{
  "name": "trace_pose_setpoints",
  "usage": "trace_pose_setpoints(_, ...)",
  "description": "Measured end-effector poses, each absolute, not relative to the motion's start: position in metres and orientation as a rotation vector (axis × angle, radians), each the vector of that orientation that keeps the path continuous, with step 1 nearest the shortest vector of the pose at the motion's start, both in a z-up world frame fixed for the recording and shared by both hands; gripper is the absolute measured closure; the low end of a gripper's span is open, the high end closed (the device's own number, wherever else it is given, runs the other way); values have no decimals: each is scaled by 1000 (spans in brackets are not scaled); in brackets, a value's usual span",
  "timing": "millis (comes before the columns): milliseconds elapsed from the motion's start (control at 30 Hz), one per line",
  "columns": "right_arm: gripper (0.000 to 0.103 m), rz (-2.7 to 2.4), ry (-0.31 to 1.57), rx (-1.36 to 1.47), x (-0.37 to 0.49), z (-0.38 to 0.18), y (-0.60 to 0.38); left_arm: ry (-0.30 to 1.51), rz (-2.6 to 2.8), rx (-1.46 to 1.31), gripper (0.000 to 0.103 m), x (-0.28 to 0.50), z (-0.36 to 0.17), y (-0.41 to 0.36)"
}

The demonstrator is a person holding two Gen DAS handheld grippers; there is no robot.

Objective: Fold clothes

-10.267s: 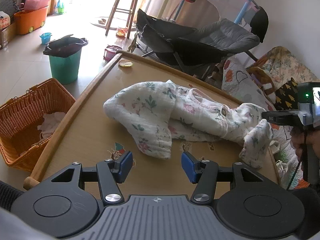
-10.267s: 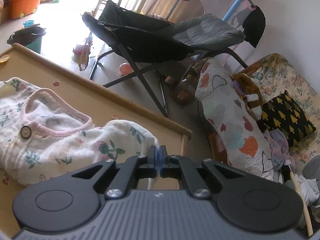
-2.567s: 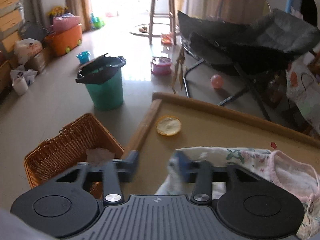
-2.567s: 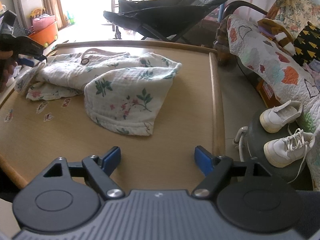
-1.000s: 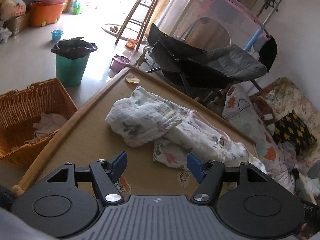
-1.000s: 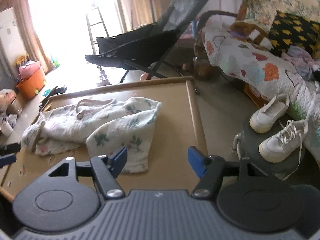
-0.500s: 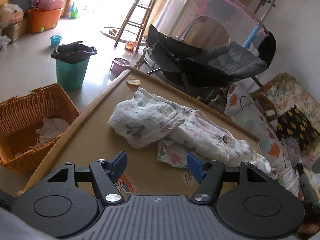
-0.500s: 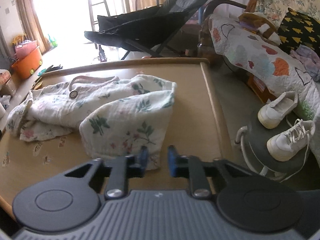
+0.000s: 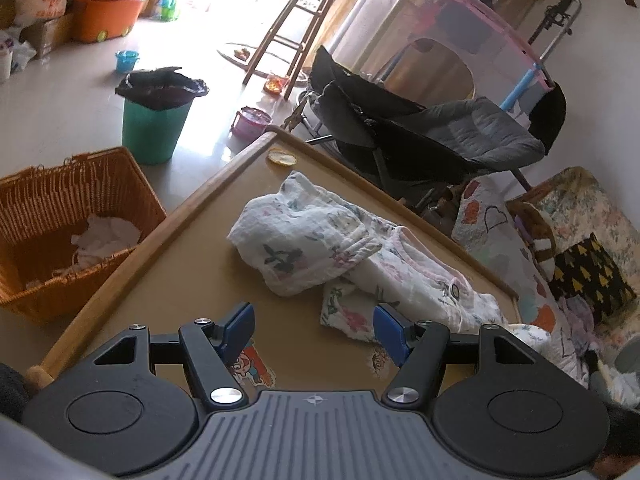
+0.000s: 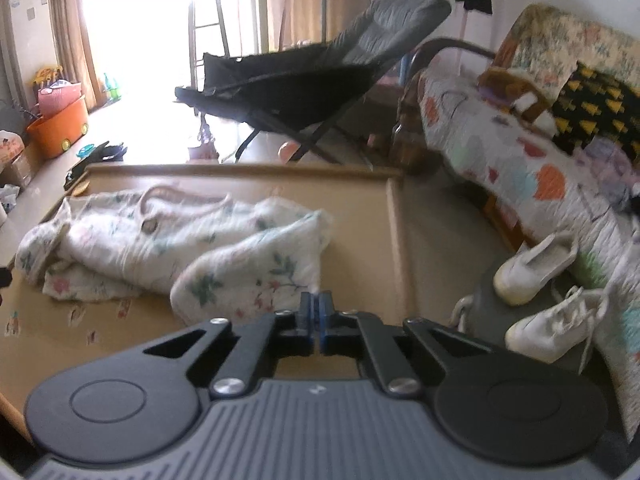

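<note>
The wicker basket (image 9: 60,216) stands on the floor left of the counter (image 9: 168,280) and holds crumpled white cloth (image 9: 106,236). Beyond it, a green bin (image 9: 154,126) is lined with a black bag.

The floral garment (image 9: 320,252) lies bunched on my counter, one flap folded over its left end.

My left hand-held gripper (image 9: 314,330) hangs above the near counter edge with its jaws wide and nothing between them. My right hand-held gripper (image 10: 317,312) has just been closing; its blue pads now meet at the near hem of the garment (image 10: 248,276). I cannot tell whether cloth is pinched between them.

Only the left view shows the basket and a small round yellow item (image 9: 282,157) at the far counter corner. Only the right view shows two white shoes (image 10: 536,264) on a dark stool right of the counter.

A black reclining chair (image 9: 432,140) stands behind the counter. A patchwork quilt (image 10: 500,160) covers the seat to the right.
</note>
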State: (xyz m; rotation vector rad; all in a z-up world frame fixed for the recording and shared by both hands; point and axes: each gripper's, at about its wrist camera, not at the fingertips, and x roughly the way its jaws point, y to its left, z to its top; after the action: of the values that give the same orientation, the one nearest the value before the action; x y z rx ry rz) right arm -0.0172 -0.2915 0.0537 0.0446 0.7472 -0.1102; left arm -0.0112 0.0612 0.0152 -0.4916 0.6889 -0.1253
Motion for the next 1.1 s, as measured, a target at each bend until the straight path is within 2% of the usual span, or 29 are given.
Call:
trace_pose_setpoints(333, 101, -202, 682, -143, 2, 98, -324, 657, -94, -546, 35, -15, 18, 71)
trace_pose_setpoints(533, 101, -241, 682, -258, 22, 105, -335, 659, -99, -557, 35, -14, 18, 74)
trace_pose_setpoints(1100, 100, -287, 972, -248, 52, 27, -355, 688, -108, -520, 35, -8, 14, 73)
